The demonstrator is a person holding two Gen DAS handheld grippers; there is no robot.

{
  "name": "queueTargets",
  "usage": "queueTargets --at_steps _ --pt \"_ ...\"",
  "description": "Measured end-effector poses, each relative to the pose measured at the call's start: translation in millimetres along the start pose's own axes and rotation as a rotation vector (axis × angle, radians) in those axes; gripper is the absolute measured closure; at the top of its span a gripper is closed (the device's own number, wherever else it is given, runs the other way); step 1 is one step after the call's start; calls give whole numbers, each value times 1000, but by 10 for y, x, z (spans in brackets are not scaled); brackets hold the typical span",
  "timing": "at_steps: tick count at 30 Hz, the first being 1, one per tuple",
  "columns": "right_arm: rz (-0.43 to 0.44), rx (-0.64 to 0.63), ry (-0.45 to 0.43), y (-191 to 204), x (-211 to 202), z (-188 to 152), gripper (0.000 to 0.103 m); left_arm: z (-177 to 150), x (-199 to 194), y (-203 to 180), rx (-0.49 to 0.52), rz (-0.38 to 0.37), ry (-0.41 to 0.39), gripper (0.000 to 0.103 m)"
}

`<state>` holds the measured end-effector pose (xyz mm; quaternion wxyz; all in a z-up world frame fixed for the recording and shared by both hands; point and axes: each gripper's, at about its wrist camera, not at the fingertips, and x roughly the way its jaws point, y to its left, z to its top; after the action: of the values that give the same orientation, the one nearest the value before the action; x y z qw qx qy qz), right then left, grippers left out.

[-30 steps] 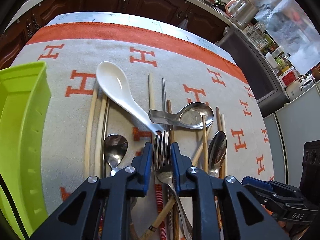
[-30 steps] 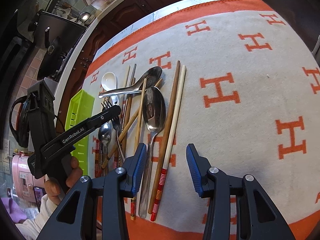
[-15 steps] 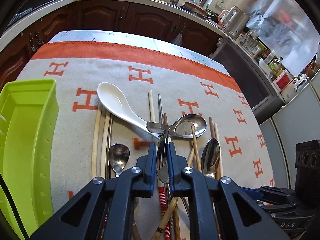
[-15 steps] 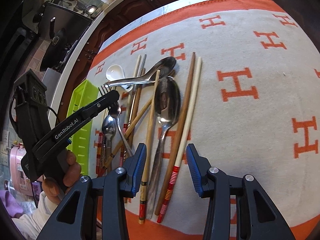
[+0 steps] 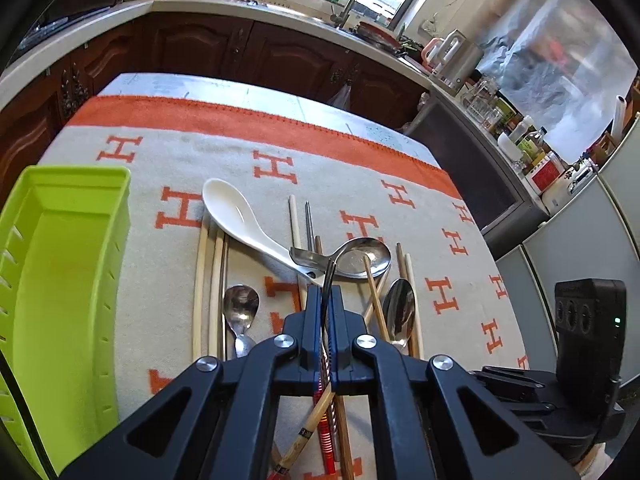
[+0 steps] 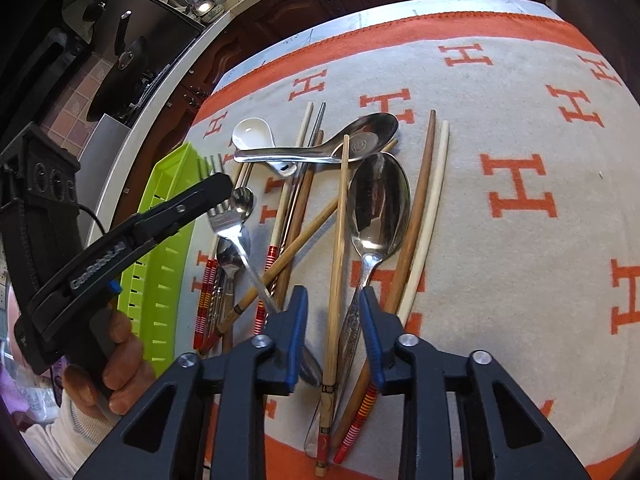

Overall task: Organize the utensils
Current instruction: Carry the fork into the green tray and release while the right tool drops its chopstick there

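Left gripper pinches steel fork at neck, jaws pressed together; fork lifted at left of pile, beside lime-green plastic tray. My right gripper, jaws just closing, straddles bamboo chopstick and handle of large steel spoon, not yet pressing.

Risk: thin fork may swivel or slip; its handle, threaded among sticks, could drag them. Right jaws may catch both items.

Count: one fork, one white ceramic spoon, three steel spoons visible, chopsticks overlapping, uncountable; all on orange-H blanket over counter.
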<state>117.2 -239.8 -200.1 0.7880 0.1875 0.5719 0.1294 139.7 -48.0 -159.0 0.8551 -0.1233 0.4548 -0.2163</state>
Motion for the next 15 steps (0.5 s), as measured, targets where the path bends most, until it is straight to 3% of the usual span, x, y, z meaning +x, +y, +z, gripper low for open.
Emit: queueTargets --at_steps 10,11,15 --pt "-77 -63 -8 183 187 27 91 -26 -614 136 10 4 -83 103" --pt "-86 -66 -10 192 203 19 95 -36 -709 163 7 3 -93 103" --pt "-108 -75 -44 262 206 -43 96 -72 -1137 237 9 10 -143 103"
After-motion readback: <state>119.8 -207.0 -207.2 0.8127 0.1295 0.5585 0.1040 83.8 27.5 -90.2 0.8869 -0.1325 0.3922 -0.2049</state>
